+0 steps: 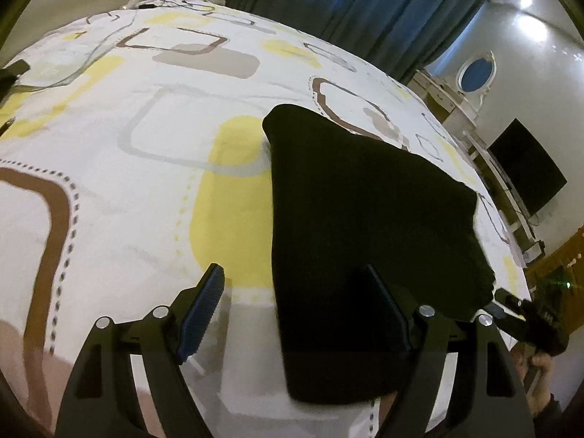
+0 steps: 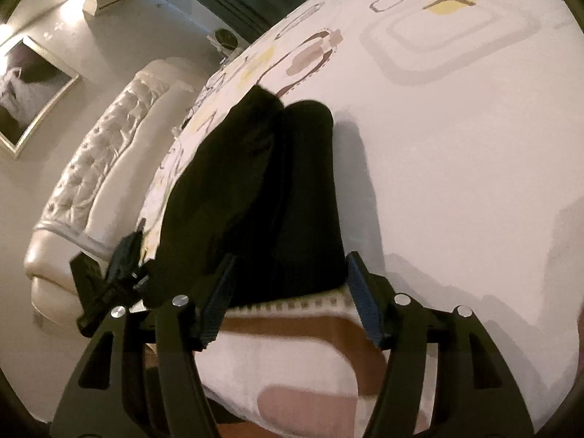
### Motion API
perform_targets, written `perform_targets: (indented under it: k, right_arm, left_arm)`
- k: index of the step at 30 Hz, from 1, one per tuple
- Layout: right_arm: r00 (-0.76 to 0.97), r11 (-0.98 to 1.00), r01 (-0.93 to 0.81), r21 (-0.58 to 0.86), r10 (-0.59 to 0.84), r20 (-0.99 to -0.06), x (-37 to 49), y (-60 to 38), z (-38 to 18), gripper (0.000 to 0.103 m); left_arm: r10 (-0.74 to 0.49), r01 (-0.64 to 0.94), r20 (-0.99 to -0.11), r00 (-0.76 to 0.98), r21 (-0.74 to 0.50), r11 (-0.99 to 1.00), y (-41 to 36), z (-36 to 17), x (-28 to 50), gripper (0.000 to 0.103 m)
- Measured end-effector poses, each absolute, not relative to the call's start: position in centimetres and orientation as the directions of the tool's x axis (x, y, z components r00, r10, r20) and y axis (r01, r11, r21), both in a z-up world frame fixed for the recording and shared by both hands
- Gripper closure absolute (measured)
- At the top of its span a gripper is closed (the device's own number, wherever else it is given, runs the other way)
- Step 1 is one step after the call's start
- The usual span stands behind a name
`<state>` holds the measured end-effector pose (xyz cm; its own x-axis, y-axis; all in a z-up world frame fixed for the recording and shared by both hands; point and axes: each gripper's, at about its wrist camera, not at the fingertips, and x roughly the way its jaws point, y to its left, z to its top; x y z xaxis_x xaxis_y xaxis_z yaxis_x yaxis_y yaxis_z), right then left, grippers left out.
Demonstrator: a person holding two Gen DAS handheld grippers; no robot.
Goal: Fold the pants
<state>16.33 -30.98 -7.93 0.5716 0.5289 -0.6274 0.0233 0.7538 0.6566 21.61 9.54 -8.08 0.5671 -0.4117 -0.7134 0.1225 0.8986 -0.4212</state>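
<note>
The black pants (image 1: 365, 219) lie folded in a flat bundle on the patterned bedsheet (image 1: 127, 200), close to the bed's near edge. My left gripper (image 1: 296, 294) hovers open over their near left edge, with nothing pressed between its pads. In the right wrist view the pants (image 2: 262, 189) show two stacked layers. My right gripper (image 2: 292, 290) stands open just short of their near end, and the pads touch no cloth. Each view also catches the other tool: the right gripper (image 1: 518, 315) beside the pants' right corner, the left gripper (image 2: 109, 281) at their left.
White sheet with yellow, brown and grey shapes covers the bed (image 2: 456, 146). A tufted white headboard (image 2: 95, 182) and a framed picture (image 2: 25, 91) lie to one side. Dark curtains (image 1: 346, 11), a black screen (image 1: 525, 168) and cables (image 1: 54, 76) lie farther off. A person's hand (image 1: 544, 361) shows low right.
</note>
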Motion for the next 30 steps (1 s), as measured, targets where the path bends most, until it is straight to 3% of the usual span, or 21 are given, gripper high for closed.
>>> perform_targets:
  k: [20,28,30]
  right_arm:
    - [0.525,0.910,-0.024,0.414,0.364,-0.769,8.5,-22.8,-7.7,0.041]
    - [0.523,0.916,-0.040,0.400,0.360,-0.773,7.5,-22.3,-7.6,0.040]
    - [0.524,0.914,-0.040,0.404,0.363,-0.770,7.3,-22.3,-7.5,0.040]
  left_arm:
    - [-0.383,0.218,-0.719,0.579,-0.317,0.923,2.3,-6.3,11.1,0.026]
    - [-0.301,0.219,-0.761,0.575,-0.211,0.953,-0.8,-6.5,9.9,0.025]
    - [-0.270,0.217,-0.770,0.578,-0.174,0.961,-1.2,-6.6,9.8,0.019]
